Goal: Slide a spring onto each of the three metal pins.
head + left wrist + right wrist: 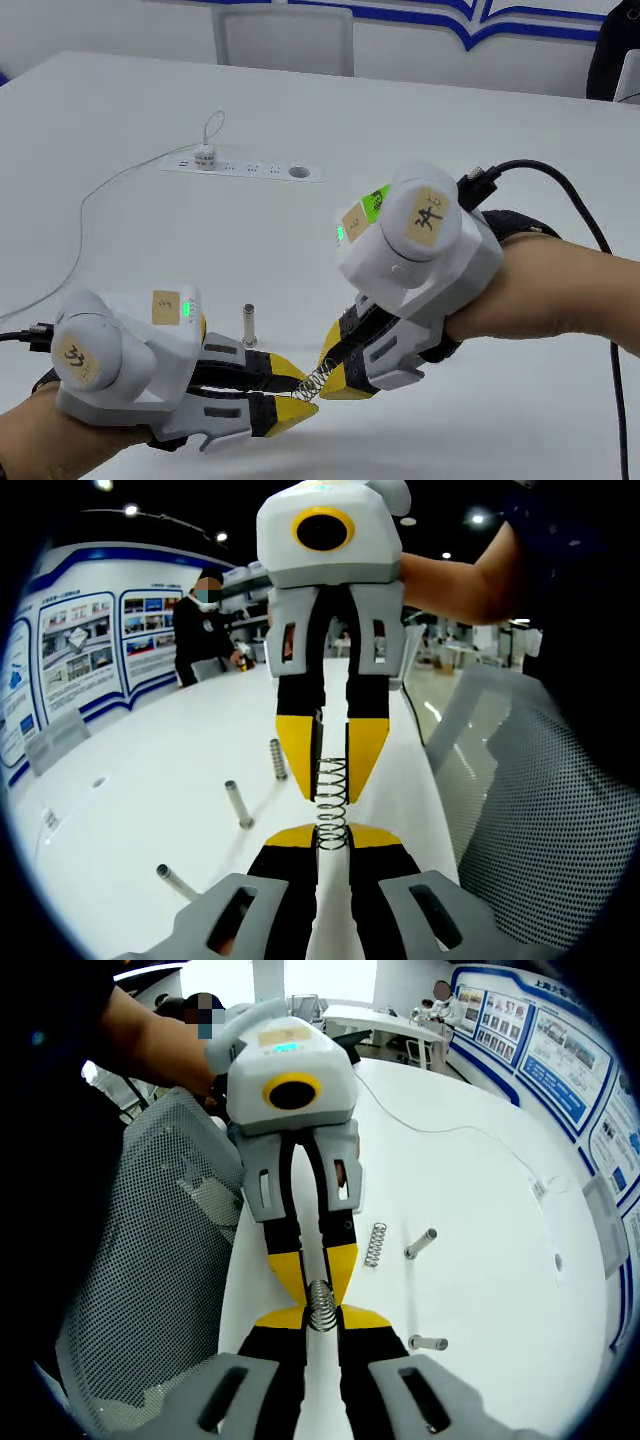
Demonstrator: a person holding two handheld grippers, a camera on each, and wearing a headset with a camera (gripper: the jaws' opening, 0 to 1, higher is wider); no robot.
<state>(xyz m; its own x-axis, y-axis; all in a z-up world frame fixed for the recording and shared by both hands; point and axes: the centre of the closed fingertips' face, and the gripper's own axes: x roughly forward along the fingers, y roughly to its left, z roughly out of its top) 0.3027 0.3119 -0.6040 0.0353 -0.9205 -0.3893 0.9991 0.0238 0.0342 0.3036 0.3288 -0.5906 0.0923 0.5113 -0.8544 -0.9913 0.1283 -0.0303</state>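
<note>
Tan "33" sticker (78,358) on left tool (299,390)

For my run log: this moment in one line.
left gripper, right gripper: both shut on one spring | second spring: on table

The left gripper (293,392) and the right gripper (337,372) point nose to nose, each one's fingers pinched on an end of the spring (312,383)

I count two springs, first spring (332,802) and second spring (375,1244); beside the second, two pins: upper pin (420,1243), lower pin (428,1342).
</note>
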